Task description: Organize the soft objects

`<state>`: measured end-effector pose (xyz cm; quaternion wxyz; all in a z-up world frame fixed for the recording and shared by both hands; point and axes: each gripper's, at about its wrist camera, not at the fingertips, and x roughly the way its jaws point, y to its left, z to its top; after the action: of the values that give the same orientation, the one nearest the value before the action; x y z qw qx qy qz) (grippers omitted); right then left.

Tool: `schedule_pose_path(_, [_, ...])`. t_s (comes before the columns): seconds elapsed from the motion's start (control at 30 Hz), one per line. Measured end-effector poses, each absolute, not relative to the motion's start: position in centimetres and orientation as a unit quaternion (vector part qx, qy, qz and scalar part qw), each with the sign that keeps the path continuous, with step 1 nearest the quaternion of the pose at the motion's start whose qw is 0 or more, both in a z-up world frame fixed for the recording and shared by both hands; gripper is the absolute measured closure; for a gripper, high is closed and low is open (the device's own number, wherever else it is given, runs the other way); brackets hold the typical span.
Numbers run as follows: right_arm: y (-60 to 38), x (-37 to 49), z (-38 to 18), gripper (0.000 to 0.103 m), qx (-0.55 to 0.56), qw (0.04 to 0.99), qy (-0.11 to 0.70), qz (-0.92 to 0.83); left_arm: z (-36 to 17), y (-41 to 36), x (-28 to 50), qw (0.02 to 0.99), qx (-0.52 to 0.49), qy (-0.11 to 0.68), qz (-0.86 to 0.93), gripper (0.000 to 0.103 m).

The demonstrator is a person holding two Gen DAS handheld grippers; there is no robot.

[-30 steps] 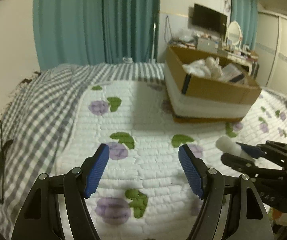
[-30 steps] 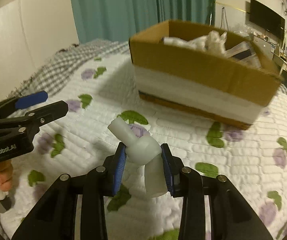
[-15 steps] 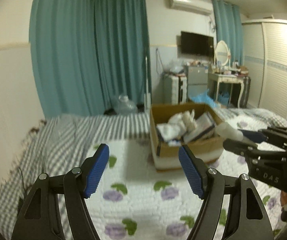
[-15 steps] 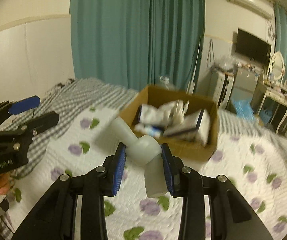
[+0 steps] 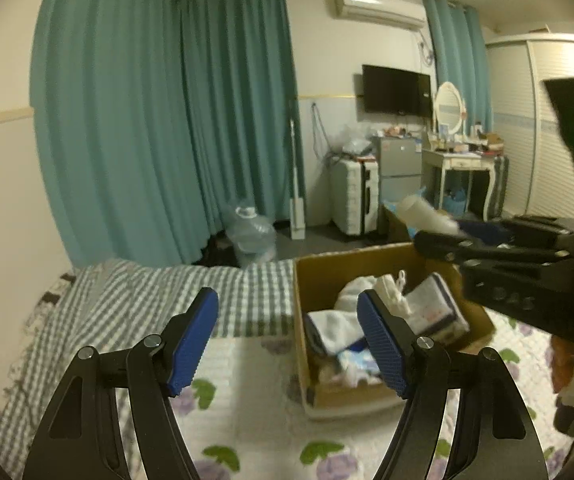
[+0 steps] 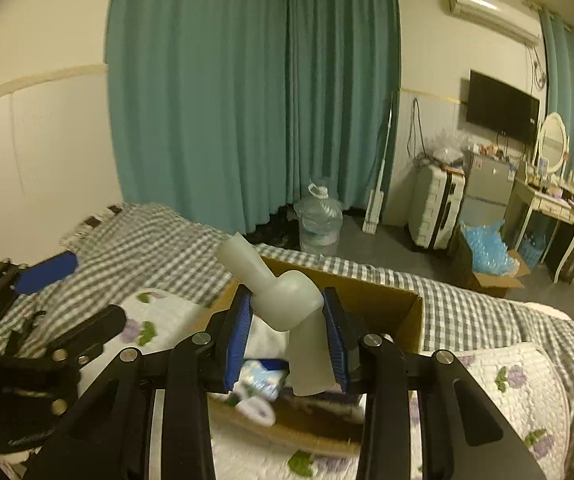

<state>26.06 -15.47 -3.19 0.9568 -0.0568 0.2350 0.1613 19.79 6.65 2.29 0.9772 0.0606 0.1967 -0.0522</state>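
Note:
My right gripper (image 6: 287, 338) is shut on a white soft bent tube-shaped object (image 6: 283, 298) and holds it in the air above the open cardboard box (image 6: 391, 312). The box (image 5: 307, 292) sits on the bed and holds several white and blue soft items (image 5: 335, 328). In the left wrist view the right gripper (image 5: 443, 236) with the white object (image 5: 423, 214) hangs over the box's far right. My left gripper (image 5: 287, 344) is open and empty, above the bed to the left of the box. It shows at the left of the right wrist view (image 6: 47, 280).
The bed has a white quilt with purple flowers (image 5: 255, 412) and a grey checked blanket (image 5: 127, 292). Beyond the bed stand teal curtains (image 5: 167, 120), a water jug (image 5: 251, 232), a suitcase (image 5: 355, 196), a dressing table (image 5: 463, 164) and a floor box of blue items (image 6: 487, 256).
Both grippers have risen and moved toward the box, the views tilting up from the quilt to the room. The right gripper has carried the white object over the box. The left stays open.

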Motion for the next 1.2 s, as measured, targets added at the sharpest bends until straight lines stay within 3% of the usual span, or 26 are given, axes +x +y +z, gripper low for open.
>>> schedule_pose_path(0.23, [-15.9,33.1,-7.9,0.065,-0.043,0.947,0.282,0.146,-0.4,5.5,24.7,0.973,0.065,0.216,-0.057,0.030])
schedule_pose_path(0.3, [-16.0,34.1,-8.9,0.054,-0.042,0.946,0.291,0.135,-1.3,5.5,25.8,0.971,0.066,0.223,-0.051,0.030])
schedule_pose_path(0.33, [-16.0,34.5,-9.3,0.033,-0.041,0.946,0.294,0.129,-1.5,5.6,26.2,0.971,0.064,0.227,-0.049,0.030])
schedule_pose_path(0.37, [-16.3,34.6,-9.6,0.026,-0.037,0.949,0.289,0.122,-2.1,5.8,26.7,0.969,0.061,0.235,-0.044,0.030])
schedule_pose_path(0.53, [-17.8,33.3,-9.0,0.026,-0.015,0.954,0.275,0.114,-2.9,5.7,26.9,0.967,0.072,0.243,-0.025,0.030])
schedule_pose_path(0.67, [-18.9,30.6,-5.8,0.026,-0.017,0.961,0.255,0.101,-1.3,5.6,25.4,0.968,0.088,0.233,-0.016,0.030])
schedule_pose_path(0.93, [-20.0,19.8,6.1,0.026,-0.052,0.980,0.166,0.097,7.9,4.8,17.8,0.986,0.082,0.141,-0.014,0.030])
schedule_pose_path(1.07, [-20.4,13.3,11.3,0.013,-0.062,0.986,0.115,0.104,13.7,4.3,11.8,0.994,0.084,0.072,-0.017,0.030])
schedule_pose_path(1.13, [-20.5,10.0,13.0,0.012,-0.072,0.987,0.095,0.108,15.8,4.5,9.2,0.996,0.078,0.044,-0.023,0.029])
schedule_pose_path(1.2, [-20.7,6.9,13.9,0.007,-0.084,0.988,0.077,0.100,17.7,4.8,6.7,0.997,0.072,0.020,-0.026,0.021])
